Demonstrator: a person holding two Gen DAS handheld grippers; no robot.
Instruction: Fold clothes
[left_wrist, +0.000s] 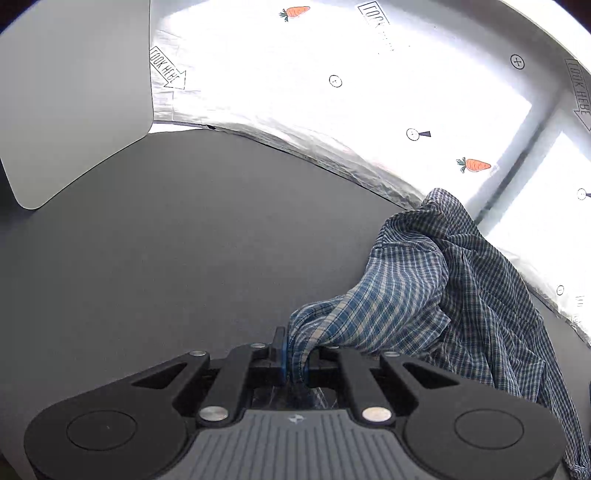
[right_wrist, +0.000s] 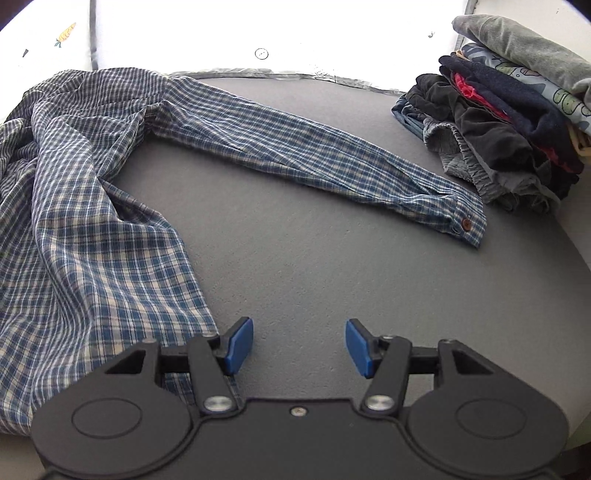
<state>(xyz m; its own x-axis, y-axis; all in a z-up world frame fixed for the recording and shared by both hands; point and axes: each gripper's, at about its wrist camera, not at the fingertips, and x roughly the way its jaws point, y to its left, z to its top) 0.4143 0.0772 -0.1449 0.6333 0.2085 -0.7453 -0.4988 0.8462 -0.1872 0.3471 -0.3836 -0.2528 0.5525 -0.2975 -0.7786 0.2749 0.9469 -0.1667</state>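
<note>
A blue and white checked shirt (right_wrist: 85, 229) lies crumpled on the grey table (right_wrist: 295, 266), with one long sleeve (right_wrist: 317, 158) stretched out to the right, its buttoned cuff (right_wrist: 463, 221) at the end. My left gripper (left_wrist: 295, 354) is shut on a bunched edge of the shirt (left_wrist: 406, 295) and lifts it off the table. My right gripper (right_wrist: 299, 345) is open and empty, low over bare table just right of the shirt's hem.
A pile of folded clothes (right_wrist: 517, 110) stands at the table's far right. A white sheet with carrot prints (left_wrist: 332, 74) lies beyond the table's back edge. A pale grey panel (left_wrist: 66, 92) stands at the far left.
</note>
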